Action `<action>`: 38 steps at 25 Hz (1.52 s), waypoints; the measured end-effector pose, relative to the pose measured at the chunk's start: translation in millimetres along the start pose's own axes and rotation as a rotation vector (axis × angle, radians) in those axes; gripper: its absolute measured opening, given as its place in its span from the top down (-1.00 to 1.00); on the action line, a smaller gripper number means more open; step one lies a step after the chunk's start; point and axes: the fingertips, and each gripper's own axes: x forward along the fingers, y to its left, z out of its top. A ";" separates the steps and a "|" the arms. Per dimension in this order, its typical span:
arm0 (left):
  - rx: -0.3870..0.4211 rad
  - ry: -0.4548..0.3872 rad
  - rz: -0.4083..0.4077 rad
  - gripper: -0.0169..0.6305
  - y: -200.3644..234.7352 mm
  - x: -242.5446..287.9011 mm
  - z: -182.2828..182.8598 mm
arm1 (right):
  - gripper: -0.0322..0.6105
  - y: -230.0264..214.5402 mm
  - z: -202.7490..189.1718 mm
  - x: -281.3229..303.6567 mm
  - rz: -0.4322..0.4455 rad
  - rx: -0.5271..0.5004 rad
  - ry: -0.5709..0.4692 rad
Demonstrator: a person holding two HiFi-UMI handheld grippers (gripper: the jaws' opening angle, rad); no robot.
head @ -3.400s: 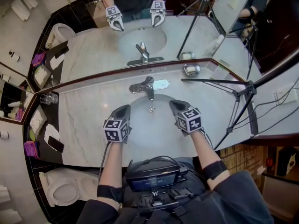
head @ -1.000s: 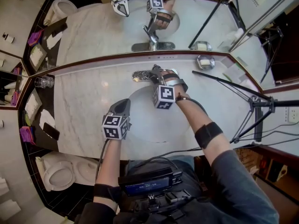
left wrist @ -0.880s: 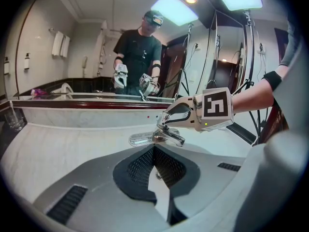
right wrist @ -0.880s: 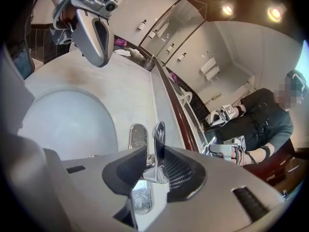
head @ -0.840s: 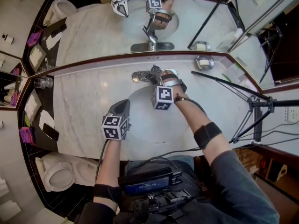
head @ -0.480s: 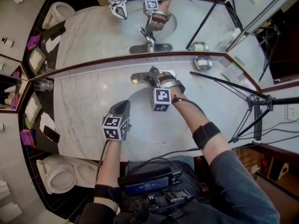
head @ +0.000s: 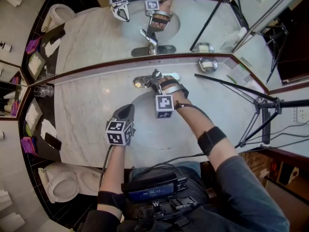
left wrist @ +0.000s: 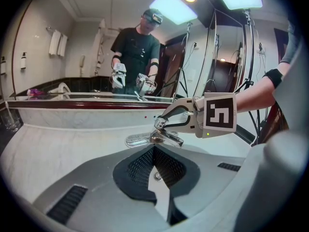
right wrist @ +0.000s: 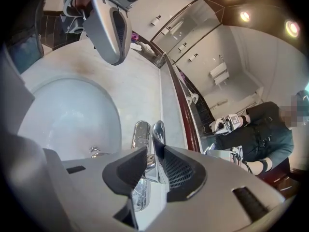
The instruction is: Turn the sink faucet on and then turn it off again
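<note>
1. The faucet sits at the upper centre of the head view. It stands at the back of the sink basin on the marble counter, just below the mirror.
2. The right gripper is on it. In the right gripper view the jaws straddle the chrome lever, with the pads clamped on either side. The lever sits well back between them, not out at the tips.
3. The left gripper hangs over the lower left of the basin, well apart from the faucet. Its jaws are pressed together with nothing between them.
4. In the left gripper view the lever looks tipped up, so the "on" stroke is probably the step in hand. No stream of water can be made out in any view.
5. To do this step well, swing the lever along its own arc about the pivot — no sideways drag. Hold the clamp firm, since smooth chrome is likely to slip.
6. Move slowly and stop once water shows. Then press the lever back down until it seats — a partly lowered lever may leave a trickle.
7. Leave the left gripper parked clear of the spout.
</note>
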 end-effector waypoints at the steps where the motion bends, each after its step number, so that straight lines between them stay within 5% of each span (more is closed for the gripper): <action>1: 0.001 0.001 -0.001 0.94 -0.1 0.7 0.4 | 0.54 0.7 0.3 -0.1 0.000 -0.007 0.001; 27: 0.012 -0.007 0.024 0.94 6.8 -9.5 2.8 | 0.52 15.9 -2.4 4.0 0.033 -0.147 0.061; 38: 0.015 -0.041 0.029 0.94 2.5 -25.6 8.3 | 0.63 -3.4 2.6 -41.6 -0.027 0.109 0.017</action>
